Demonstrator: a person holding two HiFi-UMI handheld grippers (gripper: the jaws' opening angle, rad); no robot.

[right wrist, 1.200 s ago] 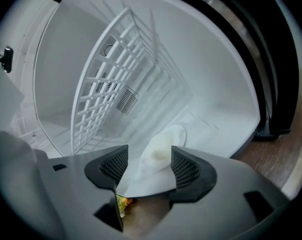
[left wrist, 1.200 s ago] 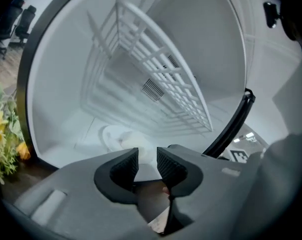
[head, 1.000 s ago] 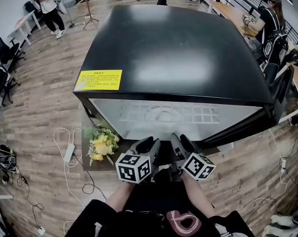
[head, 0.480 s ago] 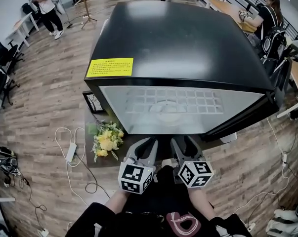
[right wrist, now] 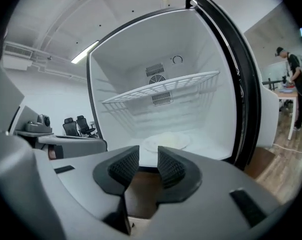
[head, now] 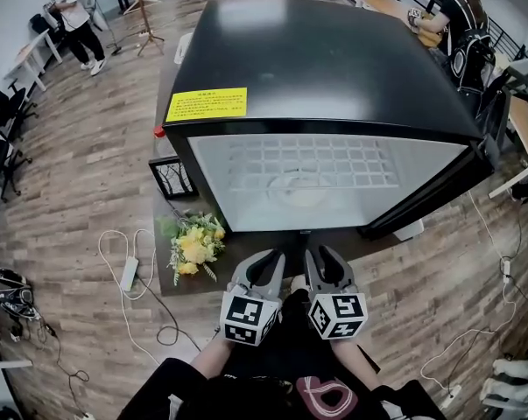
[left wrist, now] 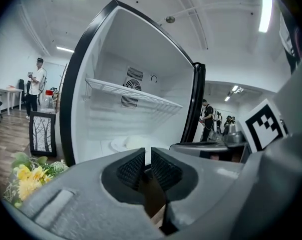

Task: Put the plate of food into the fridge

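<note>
A black mini fridge stands open in front of me, its door swung out to the right. The white plate of food lies on the fridge's floor under a wire shelf; it also shows as the plate and the plate in the gripper views. My left gripper and right gripper are side by side, low and back from the opening. Both jaws are closing with nothing between them; the left gripper shows a slim gap, the right gripper a wider one.
A bunch of yellow flowers and a small framed picture sit on the wooden floor left of the fridge. A power strip with cables lies further left. People stand at the back left and sit at a desk at the back right.
Both grippers have drawn back from the fridge opening toward me and their jaws have narrowed. The plate stays inside the fridge.
</note>
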